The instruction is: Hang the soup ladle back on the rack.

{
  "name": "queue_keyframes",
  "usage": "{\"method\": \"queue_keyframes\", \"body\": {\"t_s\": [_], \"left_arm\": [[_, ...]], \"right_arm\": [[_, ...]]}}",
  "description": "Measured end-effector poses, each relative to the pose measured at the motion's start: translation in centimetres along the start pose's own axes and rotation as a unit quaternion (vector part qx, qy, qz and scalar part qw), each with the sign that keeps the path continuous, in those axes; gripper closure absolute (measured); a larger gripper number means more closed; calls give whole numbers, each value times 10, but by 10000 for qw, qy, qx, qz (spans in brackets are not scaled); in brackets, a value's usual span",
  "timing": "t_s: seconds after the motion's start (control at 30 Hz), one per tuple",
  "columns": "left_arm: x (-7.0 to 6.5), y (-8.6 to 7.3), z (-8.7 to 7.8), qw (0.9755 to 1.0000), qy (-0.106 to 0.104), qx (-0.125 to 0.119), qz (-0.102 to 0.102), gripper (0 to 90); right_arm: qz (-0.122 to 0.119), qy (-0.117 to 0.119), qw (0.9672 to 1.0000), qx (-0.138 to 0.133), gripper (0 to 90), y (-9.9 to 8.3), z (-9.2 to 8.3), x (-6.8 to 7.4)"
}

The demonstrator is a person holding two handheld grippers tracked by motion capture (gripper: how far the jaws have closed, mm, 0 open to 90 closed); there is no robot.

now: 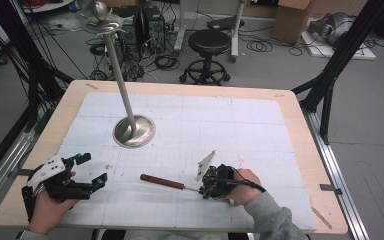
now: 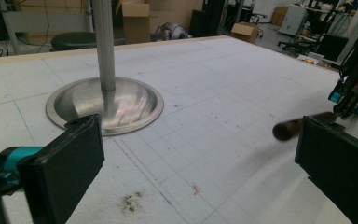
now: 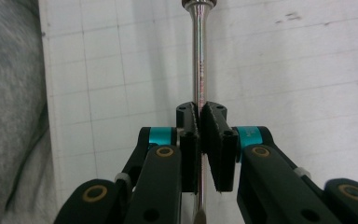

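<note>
Screwdriver [image 1: 169,182] lies flat on the white mat [image 1: 260,125] near the person's edge, brown handle pointing left, and the right gripper [image 1: 206,189] has its 2 jaws pinched on the bare steel shaft — the right gripper view shows the pads [image 3: 189,135] squeezed on the rod [image 3: 199,60]. Left gripper [image 1: 92,172] waits well apart at the left, jaws spread wide with nothing between them. Behind stands the metal stand [image 1: 133,131] on its round base. To lift cleanly, the grip looks best kept square across the shaft — a thin round rod could roll or tip handle-down, so a slow, level rise seems wise.
</note>
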State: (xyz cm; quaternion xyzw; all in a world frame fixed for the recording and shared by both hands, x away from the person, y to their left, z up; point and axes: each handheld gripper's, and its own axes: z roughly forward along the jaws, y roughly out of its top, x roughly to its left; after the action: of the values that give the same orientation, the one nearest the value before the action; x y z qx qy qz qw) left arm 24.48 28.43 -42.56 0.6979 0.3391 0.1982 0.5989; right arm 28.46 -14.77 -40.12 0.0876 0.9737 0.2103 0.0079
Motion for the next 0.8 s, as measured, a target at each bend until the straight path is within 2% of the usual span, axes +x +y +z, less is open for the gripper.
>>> {"method": "queue_keyframes", "body": {"t_s": [0.17, 0.33, 0.57, 0.7, 0.8], "left_arm": [[0, 0, 1, 10000, -24, 2, -4, 17], [0, 0, 2, 10000, -38, 18, 25, 17], [-2, 1, 1, 10000, -41, -25, 47, 17], [-3, 2, 0, 9998, -22, -67, 163, 17], [-4, 4, -1, 9995, 49, -190, 247, 17]], "right_arm": [[77, -83, 9996, -258, 845, -6, -9, -2], [25, -188, 9981, -579, 846, -11, -18, -4], [59, -374, 9931, -1110, 847, -18, -32, -7], [33, -452, 9901, -1332, 849, -21, -38, -9], [22, -465, 9877, -1492, 849, -22, -42, -9]]}}
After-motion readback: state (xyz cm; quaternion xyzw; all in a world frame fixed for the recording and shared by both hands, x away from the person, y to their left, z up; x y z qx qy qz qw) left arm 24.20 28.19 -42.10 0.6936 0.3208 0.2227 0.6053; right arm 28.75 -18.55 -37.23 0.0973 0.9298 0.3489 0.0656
